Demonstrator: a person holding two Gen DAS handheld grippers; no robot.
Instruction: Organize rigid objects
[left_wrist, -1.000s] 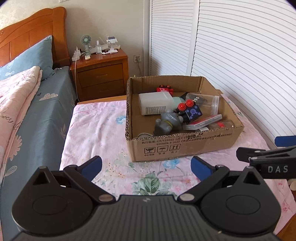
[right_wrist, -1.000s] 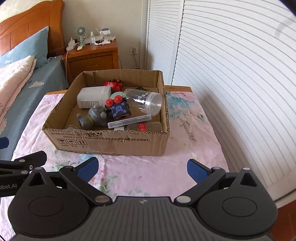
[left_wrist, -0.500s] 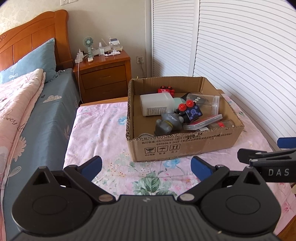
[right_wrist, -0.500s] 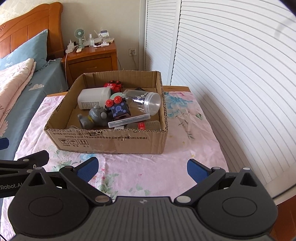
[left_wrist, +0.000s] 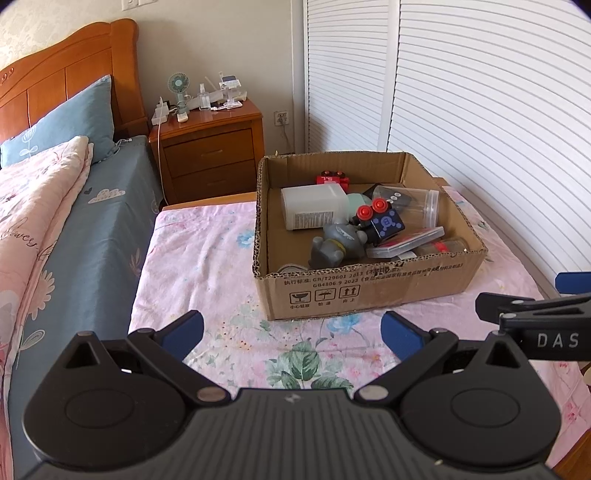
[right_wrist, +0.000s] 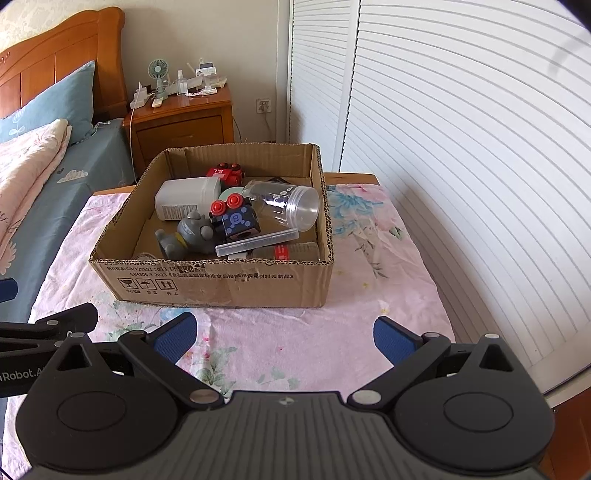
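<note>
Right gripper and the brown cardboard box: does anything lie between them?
Nothing. In the right wrist view, only bare pink floral cloth stretches from the open right gripper to the brown cardboard box.

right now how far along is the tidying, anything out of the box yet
Nothing looks done: the gray toy, white bottle, clear jar and the rest lie jumbled in the cardboard box. Nothing is in hand; the left tongs and right tongs are open and short of it. All sorting is left.
</note>
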